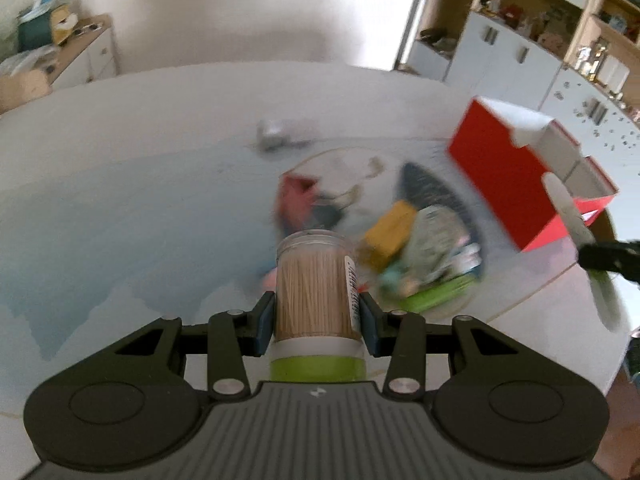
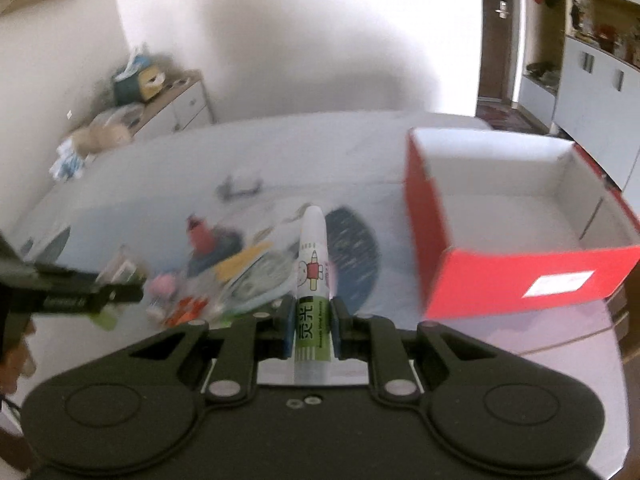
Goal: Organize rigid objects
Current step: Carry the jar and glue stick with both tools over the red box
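The white worktop point(image 2: 160, 184) is carrying an open red box point(image 2: 516, 236) at two o'clock and a blurred heap of small items point(image 2: 240, 268) at centre. The left tool point(image 1: 318, 316) is gripping a toothpick jar point(image 1: 314, 284), long axis toward twelve o'clock. The right tool point(image 2: 312, 320) is clamping a glue stick point(image 2: 313, 280), tip toward twelve o'clock.

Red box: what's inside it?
The red box looks empty in the right wrist view: bare white floor and walls. Its near wall hides the floor strip just behind it.
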